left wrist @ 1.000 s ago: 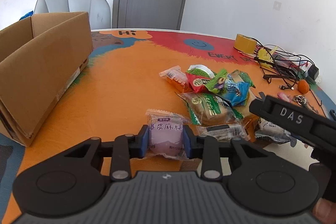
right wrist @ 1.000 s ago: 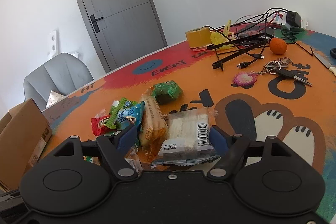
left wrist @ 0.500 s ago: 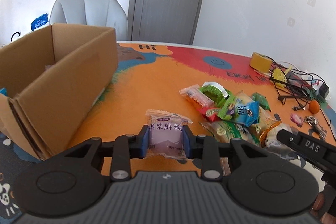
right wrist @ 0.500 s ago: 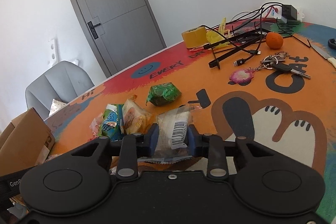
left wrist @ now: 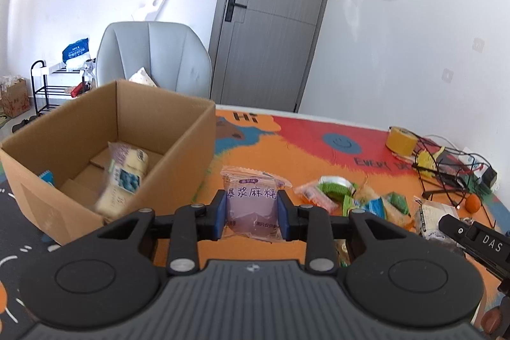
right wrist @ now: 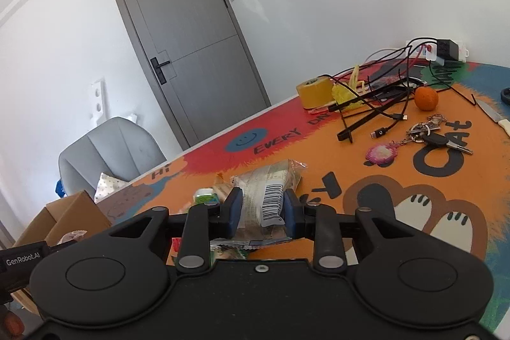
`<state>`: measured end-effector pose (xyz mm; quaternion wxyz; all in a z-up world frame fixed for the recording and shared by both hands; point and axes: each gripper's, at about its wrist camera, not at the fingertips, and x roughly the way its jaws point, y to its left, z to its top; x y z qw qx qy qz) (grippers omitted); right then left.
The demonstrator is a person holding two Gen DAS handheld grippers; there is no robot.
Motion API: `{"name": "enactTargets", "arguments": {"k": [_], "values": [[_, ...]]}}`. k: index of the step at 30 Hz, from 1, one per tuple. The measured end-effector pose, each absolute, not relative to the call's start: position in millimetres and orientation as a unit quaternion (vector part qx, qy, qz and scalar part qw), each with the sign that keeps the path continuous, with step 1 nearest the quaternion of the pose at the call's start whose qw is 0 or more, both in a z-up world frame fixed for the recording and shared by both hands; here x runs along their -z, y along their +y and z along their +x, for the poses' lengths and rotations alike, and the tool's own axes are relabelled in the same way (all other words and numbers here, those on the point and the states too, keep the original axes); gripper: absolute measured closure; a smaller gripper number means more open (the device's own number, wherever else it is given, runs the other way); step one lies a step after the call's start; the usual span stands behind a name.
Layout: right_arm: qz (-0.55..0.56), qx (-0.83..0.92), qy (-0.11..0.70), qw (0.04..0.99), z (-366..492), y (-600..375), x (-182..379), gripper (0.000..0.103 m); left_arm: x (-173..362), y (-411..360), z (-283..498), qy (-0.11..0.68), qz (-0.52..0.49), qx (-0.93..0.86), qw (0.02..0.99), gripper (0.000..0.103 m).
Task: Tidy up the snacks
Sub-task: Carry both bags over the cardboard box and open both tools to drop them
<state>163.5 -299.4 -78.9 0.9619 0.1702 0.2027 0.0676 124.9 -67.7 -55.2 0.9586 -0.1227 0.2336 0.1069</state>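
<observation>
Left-wrist view shows the left tool [left wrist: 251, 214] clamped on a purple snack packet [left wrist: 251, 206], mid-carry, likely needing travel toward the cardboard box [left wrist: 188, 148] at frame left before release.

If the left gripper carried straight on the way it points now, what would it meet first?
Probably bare table. The left gripper, shut on the purple snack packet, aims just right of the cardboard box; its corner looks close to that line, but depth is unclear.
</observation>
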Motion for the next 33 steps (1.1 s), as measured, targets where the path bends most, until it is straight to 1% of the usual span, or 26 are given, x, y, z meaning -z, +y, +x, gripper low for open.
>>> {"name": "enactTargets", "arguments": {"k": [11,22,33], "values": [[0.153,-0.116,0.166,0.967,144,-264,50,0.074,24,-41,100,0.191,-0.126,-0.118,0.966,0.072],[0.138,-0.171,0.156,0.963,137,-219,35,0.074,1,-6,83,0.16,-0.136,-0.139,0.968,0.072],[0.122,-0.228,0.163,0.952,145,-170,30,0.074,4,47,86,0.157,-0.165,-0.168,0.959,0.072]]}}
